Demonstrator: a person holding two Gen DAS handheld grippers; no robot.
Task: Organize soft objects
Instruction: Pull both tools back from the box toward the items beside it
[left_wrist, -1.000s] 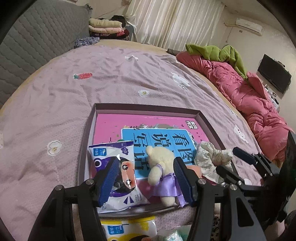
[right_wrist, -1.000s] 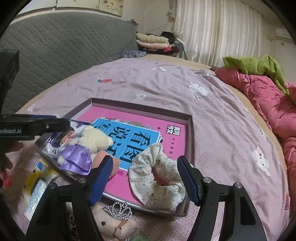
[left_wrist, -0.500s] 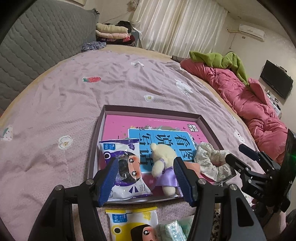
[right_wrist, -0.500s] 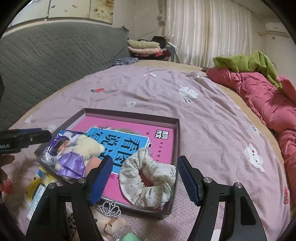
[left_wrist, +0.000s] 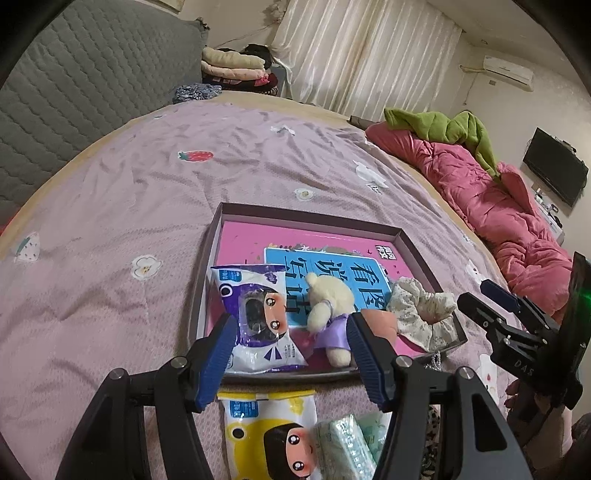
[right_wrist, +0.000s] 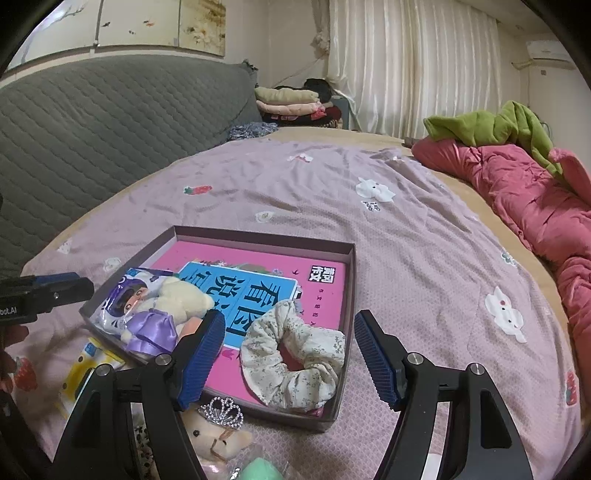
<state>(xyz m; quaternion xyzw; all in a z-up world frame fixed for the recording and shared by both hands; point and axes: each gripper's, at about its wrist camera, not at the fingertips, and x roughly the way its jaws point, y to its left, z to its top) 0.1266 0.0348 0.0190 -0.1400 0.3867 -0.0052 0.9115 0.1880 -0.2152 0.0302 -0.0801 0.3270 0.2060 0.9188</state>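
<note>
A shallow brown box (left_wrist: 306, 216) with a pink book inside lies on the bed. In it lie a purple-and-white wipes pack (left_wrist: 255, 314), a cream plush bear in a purple dress (left_wrist: 328, 310) and a floral scrunchie (right_wrist: 295, 358). My left gripper (left_wrist: 291, 358) is open and empty, held above the box's near edge. My right gripper (right_wrist: 290, 358) is open and empty, above the scrunchie corner of the box (right_wrist: 347, 254). Outside the box lie a yellow wipes pack (left_wrist: 269, 432), a tissue pack (left_wrist: 343, 443) and a plush with a tiara (right_wrist: 218, 428).
The purple bedspread (left_wrist: 147, 177) stretches beyond the box. A pink quilt (right_wrist: 532, 195) with a green garment (right_wrist: 487, 125) lies along the right side. A grey headboard (right_wrist: 92, 125) stands at the left, and folded clothes (right_wrist: 291, 103) are stacked at the back.
Both grippers have drawn back and up from the box, so it appears smaller and farther. The yellow pack and tiara plush have come into view. Nothing was grasped.
</note>
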